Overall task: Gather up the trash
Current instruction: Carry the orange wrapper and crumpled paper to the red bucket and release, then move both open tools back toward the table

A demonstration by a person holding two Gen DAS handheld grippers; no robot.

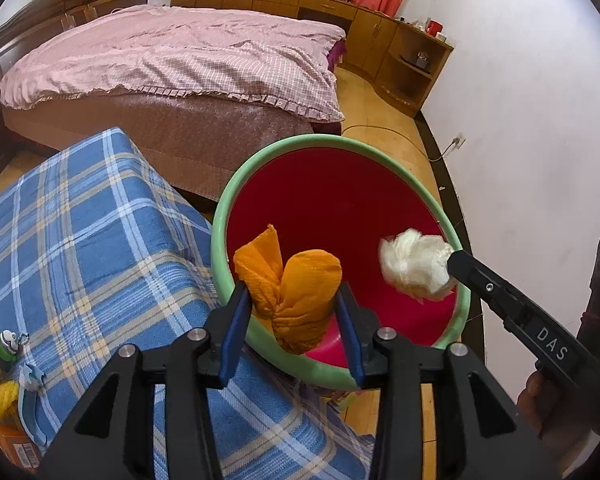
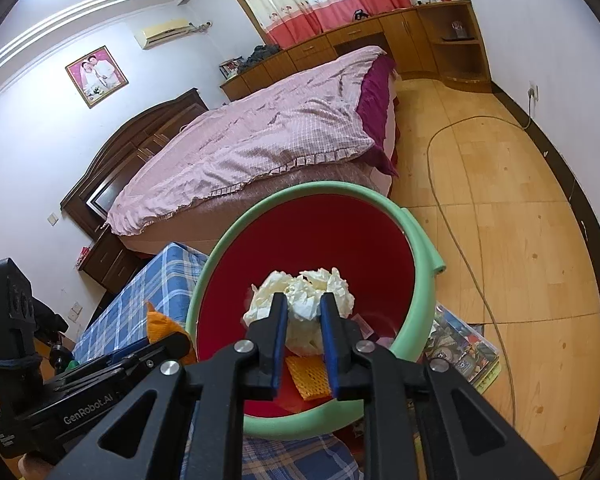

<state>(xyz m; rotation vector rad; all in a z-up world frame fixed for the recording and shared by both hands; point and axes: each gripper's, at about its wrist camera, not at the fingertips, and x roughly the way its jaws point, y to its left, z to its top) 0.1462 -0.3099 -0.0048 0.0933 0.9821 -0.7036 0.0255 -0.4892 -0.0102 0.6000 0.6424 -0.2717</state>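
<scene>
While both wads hang over the bin (image 1: 412, 184) | left gripper (image 1: 294, 312) holds orange wad (image 1: 296, 292), near rim | right gripper (image 2: 305, 312) pinches white wad (image 2: 300, 296), mid-opening | bin directly below

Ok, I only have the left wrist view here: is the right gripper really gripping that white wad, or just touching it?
Observer: Gripping. In the right wrist view the white paper wad is pinched between the two fingers of the right gripper, above the red bin.
Operator: Anything already inside the bin?
Observer: Yes, an orange mesh piece lies at the bottom, below the wad.
Operator: And the floor on the far side of the bin?
Observer: Colourful printed sheets lie on the floor right beside it.
</scene>
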